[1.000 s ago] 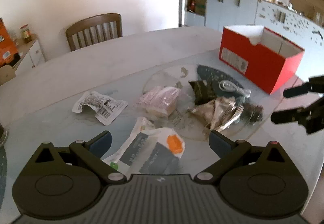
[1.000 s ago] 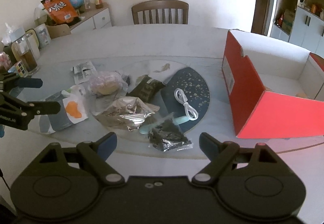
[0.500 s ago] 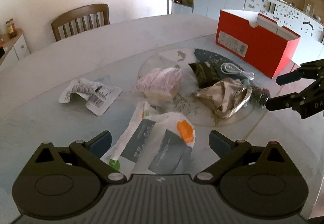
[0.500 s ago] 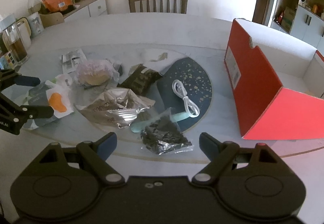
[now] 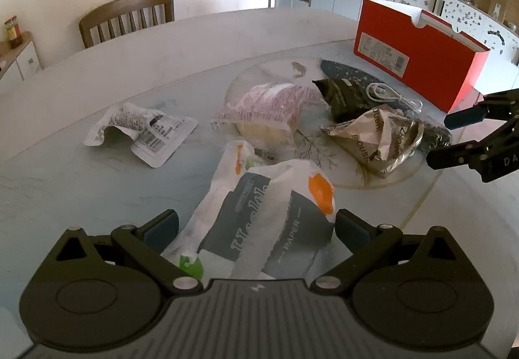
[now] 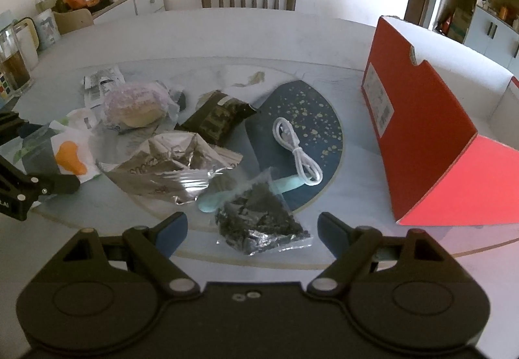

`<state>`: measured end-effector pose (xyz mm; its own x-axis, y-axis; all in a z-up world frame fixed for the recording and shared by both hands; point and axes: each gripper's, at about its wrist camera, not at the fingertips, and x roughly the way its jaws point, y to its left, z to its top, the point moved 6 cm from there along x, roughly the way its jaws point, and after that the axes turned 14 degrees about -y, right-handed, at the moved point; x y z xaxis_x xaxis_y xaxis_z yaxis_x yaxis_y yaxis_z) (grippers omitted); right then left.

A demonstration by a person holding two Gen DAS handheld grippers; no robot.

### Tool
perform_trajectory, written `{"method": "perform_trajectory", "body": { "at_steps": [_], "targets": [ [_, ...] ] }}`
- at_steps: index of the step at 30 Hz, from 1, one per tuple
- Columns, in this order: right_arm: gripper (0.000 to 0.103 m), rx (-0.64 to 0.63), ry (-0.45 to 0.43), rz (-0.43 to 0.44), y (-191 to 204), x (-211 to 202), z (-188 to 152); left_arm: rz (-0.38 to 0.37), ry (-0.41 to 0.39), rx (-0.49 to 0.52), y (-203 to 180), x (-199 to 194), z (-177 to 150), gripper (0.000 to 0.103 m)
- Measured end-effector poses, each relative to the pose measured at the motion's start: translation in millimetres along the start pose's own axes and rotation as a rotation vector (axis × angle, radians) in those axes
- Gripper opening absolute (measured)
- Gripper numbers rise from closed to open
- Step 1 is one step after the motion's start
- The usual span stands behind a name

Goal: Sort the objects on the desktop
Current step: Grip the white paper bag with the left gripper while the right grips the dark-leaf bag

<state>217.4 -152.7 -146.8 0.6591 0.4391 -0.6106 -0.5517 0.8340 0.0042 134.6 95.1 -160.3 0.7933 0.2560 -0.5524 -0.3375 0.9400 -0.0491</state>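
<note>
The left gripper (image 5: 256, 229) is hanging wide open over a white tissue pack (image 5: 269, 216) printed "PAPER". The right gripper (image 6: 252, 231) is gaping, empty, above a clear bag (image 6: 259, 222) of dark bits, possibly tea, beside a foil wrapper (image 6: 172, 169) whose lettering is unreadable.

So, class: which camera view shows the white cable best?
The right wrist view: the white cable lies whole and looped on the dark speckled mat. The left wrist view shows it small, far off, partly hidden.
</note>
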Motion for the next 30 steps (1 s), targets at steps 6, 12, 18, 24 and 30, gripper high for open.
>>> {"method": "perform_trajectory", "body": {
  "at_steps": [6,12,18,24,30],
  "targets": [
    [0.082,0.006,0.011,-0.011,-1,6,-2,0.011,0.004,0.030,-3,3,-4,0.103],
    [0.075,0.019,0.019,-0.022,-4,9,-3,0.016,0.003,0.028,-4,4,-4,0.102],
    [0.069,0.032,0.034,-0.029,-6,9,-5,0.032,-0.002,0.019,-4,1,-5,0.101],
    [0.062,0.044,0.038,-0.035,-8,7,-4,0.041,-0.007,0.013,-5,-2,-5,0.092],
    [0.061,0.041,0.055,-0.049,-9,4,-6,0.065,-0.017,0.018,-6,-7,-3,0.079]
  ]
}}
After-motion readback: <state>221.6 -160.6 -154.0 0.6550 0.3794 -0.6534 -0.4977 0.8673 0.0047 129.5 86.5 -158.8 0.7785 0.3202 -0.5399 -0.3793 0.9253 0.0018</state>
